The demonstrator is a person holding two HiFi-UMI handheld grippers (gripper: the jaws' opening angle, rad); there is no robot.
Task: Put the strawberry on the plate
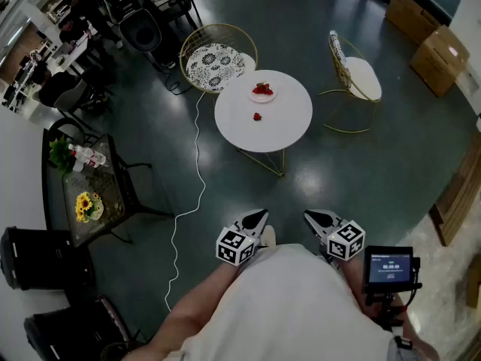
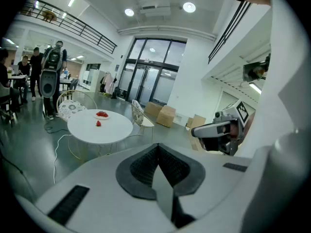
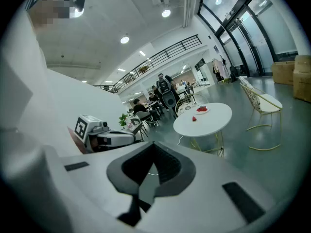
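A single red strawberry [image 1: 257, 116] lies on the round white table [image 1: 282, 122] far ahead of me. Just beyond it sits a small white plate [image 1: 262, 91] holding several strawberries. Both grippers hang close to my body, well short of the table. My left gripper [image 1: 259, 216] and right gripper [image 1: 310, 216] are each shut and empty. In the left gripper view the jaws [image 2: 156, 148] meet, with the strawberry [image 2: 98, 124] and plate [image 2: 102, 114] distant. The right gripper view shows the same: jaws [image 3: 154, 148] together, strawberry [image 3: 194, 119] and plate [image 3: 201, 109] far off.
Two gold wire chairs [image 1: 216, 59] [image 1: 353, 77] flank the table. A white cable [image 1: 197, 179] trails across the dark floor. A glass side table with flowers [image 1: 90, 201] stands left, black cases [image 1: 41, 258] at the lower left, cardboard boxes [image 1: 440, 55] at the upper right.
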